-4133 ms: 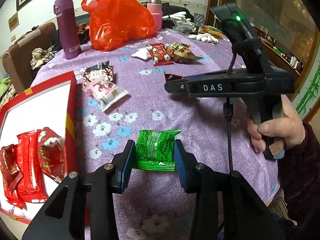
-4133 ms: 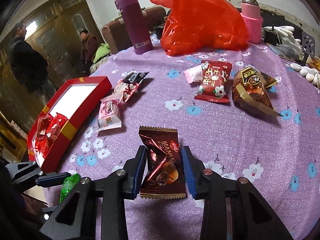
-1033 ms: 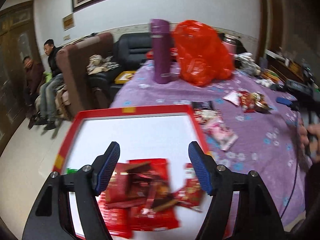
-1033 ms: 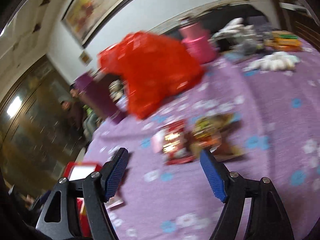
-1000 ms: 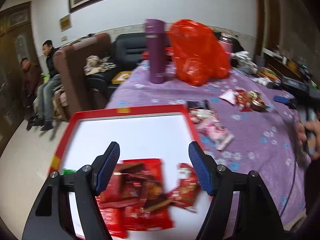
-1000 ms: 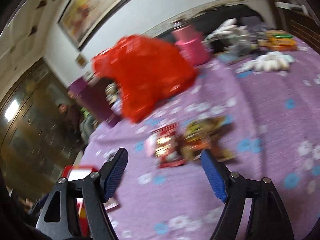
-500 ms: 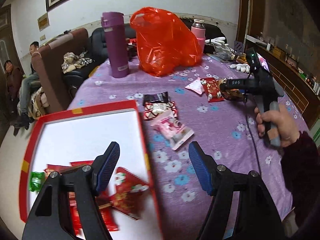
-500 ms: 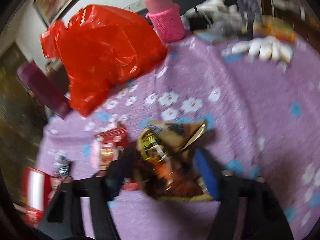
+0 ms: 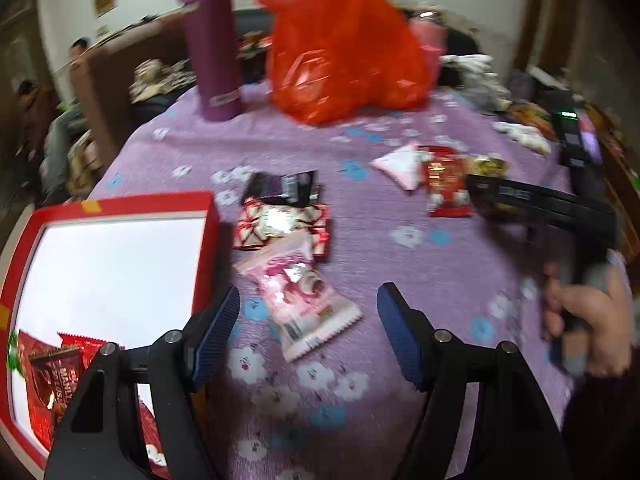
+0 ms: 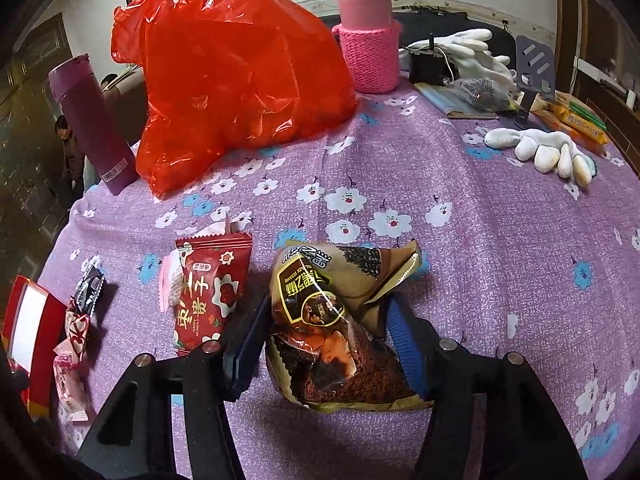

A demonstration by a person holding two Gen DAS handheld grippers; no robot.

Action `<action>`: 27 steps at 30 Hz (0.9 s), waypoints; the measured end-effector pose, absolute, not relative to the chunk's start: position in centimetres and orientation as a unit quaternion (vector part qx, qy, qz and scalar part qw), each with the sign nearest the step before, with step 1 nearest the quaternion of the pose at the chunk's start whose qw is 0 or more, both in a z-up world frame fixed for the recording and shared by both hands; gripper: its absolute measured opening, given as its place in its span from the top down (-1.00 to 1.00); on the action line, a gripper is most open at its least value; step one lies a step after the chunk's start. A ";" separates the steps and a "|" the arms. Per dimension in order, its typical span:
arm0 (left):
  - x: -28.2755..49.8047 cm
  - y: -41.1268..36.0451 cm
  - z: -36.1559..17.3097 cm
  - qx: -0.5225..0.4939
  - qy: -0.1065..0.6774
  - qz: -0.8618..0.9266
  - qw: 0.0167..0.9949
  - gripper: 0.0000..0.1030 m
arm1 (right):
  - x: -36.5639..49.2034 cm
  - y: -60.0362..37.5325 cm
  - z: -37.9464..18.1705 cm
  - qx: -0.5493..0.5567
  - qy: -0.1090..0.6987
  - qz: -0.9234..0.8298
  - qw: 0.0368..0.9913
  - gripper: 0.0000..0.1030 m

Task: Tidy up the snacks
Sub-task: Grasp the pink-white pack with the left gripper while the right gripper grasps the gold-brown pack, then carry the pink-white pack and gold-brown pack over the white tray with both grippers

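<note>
Right gripper (image 10: 326,340) opening around brown crinkled snack pouch (image 10: 340,328) | left gripper (image 9: 308,334) empty, agape | red white-lined box (image 9: 104,256) at nine o'clock, full only in left view

Both my tools are matte black frames with ribbed blue pads on the fingers and silver screw heads at the joints. My right tool (image 9: 472,190) carries a small green light on top. My sleeve (image 9: 600,424) is dark maroon.

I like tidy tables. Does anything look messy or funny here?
Yes. The pink packet lies askew, overlapping the red-white packet beside the red box. The brown bag between the right gripper's pads looks crumpled.
</note>
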State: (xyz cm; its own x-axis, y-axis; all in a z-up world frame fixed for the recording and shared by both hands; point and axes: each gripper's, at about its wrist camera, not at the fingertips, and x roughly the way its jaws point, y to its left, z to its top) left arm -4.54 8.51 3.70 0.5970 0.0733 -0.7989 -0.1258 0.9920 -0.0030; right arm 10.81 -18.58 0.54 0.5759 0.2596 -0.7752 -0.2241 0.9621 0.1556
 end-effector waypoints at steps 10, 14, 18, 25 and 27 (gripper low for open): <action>-2.2 9.1 1.1 -0.043 0.471 0.084 0.877 -0.38 | 11.0 -19.4 0.8 0.055 0.449 0.145 0.880 -0.21; -1.8 8.7 1.0 -0.038 0.462 0.077 0.883 -0.19 | 11.0 -19.6 0.8 0.062 0.450 0.146 0.879 -0.21; -1.9 8.0 0.8 -0.011 0.461 0.073 0.885 -0.10 | 11.0 -19.6 0.8 0.057 0.450 0.146 0.879 -0.21; -4.1 5.3 1.0 -0.008 0.467 -0.007 0.884 0.22 | 10.9 -19.4 0.9 0.053 0.456 0.148 0.876 -0.20; -3.9 5.6 1.0 -0.015 0.465 0.000 0.885 0.22 | 10.9 -19.5 0.9 0.053 0.456 0.148 0.876 -0.20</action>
State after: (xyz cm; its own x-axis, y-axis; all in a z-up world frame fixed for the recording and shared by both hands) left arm -3.88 5.58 0.99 0.5669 -0.0129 -0.8237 -0.0144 0.9996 -0.0256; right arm 10.89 -19.46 0.94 0.5408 0.3084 -0.7826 -0.2109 0.9504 0.2288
